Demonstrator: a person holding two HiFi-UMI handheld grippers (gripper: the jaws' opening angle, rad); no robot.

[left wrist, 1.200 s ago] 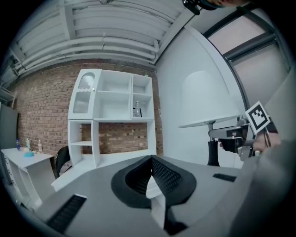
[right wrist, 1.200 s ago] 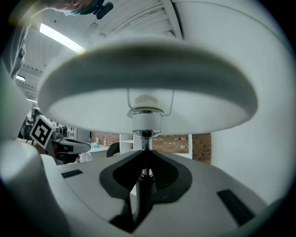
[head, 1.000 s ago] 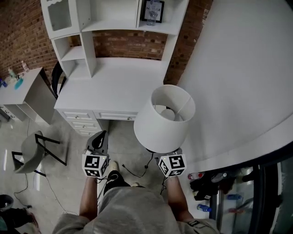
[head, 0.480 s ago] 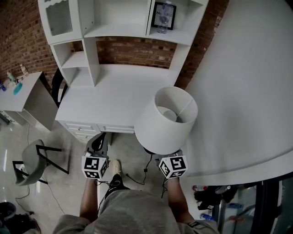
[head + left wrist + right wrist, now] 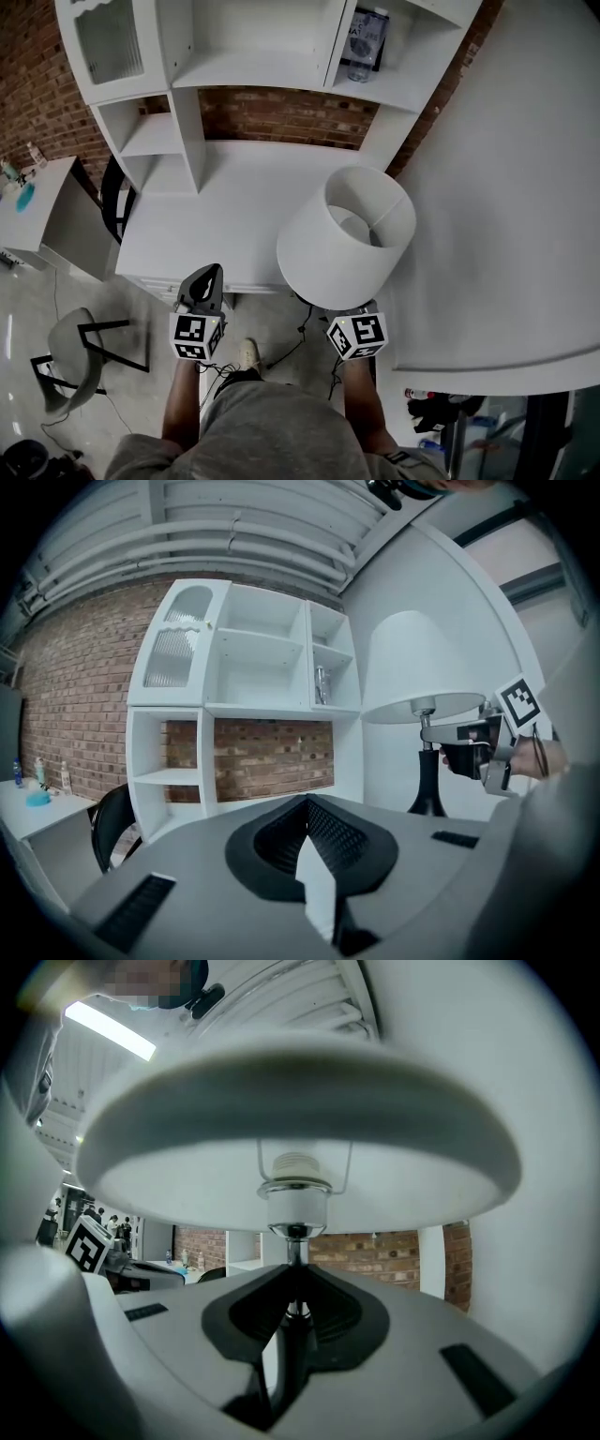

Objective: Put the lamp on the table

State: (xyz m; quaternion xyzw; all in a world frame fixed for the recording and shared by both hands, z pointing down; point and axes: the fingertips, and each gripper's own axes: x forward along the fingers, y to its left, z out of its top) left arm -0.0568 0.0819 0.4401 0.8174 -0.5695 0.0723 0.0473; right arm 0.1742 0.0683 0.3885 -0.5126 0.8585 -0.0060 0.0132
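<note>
A lamp with a white drum shade hangs in the air over the front right corner of the white desk. My right gripper is shut on its thin metal stem just under the bulb socket; in the head view the shade hides its jaws. The left gripper view shows the lamp at the right, its black base clear of any surface. My left gripper is shut and empty, level with the desk's front edge, to the left of the lamp.
A white hutch with shelves stands at the back of the desk, with a bottle on a shelf. A large white curved panel is close on the right. A grey chair and a side table stand at the left.
The desk has come nearer in the head view. The lamp and both grippers have moved forward to its front edge. The shade now overlaps the desk top.
</note>
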